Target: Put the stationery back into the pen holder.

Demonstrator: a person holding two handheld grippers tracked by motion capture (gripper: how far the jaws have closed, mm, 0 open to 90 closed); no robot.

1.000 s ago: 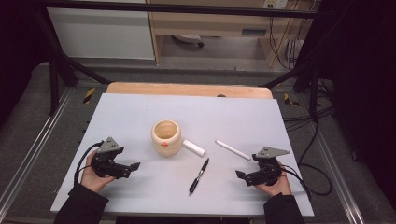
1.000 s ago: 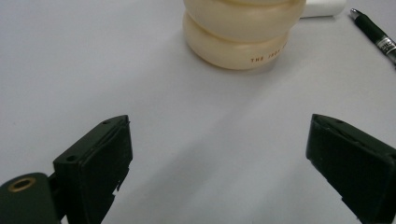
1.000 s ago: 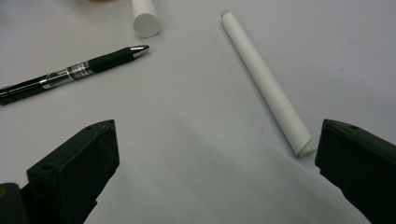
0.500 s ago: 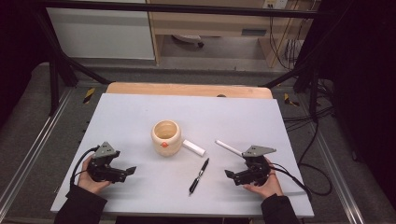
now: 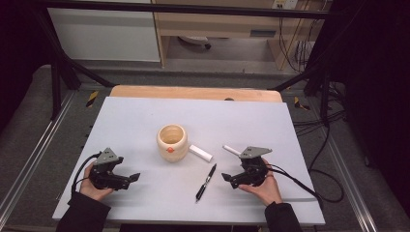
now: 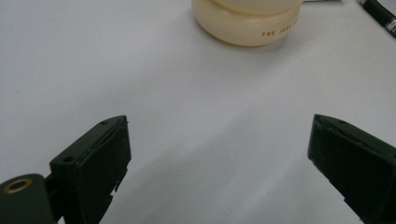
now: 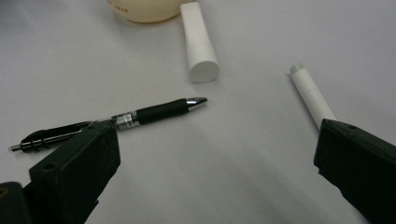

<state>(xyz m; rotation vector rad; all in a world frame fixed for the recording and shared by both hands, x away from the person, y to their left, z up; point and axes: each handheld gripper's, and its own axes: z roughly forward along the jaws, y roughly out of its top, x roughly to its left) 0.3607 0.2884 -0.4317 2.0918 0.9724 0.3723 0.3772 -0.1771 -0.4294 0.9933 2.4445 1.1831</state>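
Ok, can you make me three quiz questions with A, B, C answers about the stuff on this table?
1. Where does the black pen lie?
A. Inside the cup
B. On the table between the two tools
C. On the floor

2. How many white sticks lie on the table?
A. Two
B. Five
C. None

3. How are the right tool's jaws?
A. Shut on the pen
B. Shut on the cup
C. Open, holding nothing

Answers:
1 B: in the high view the pen rests flat between the left tool and the right tool.
2 A: one thick white stick sits by the cream cup, one thin white stick lies farther right.
3 C: the right gripper view shows its jaws wide apart over bare table.
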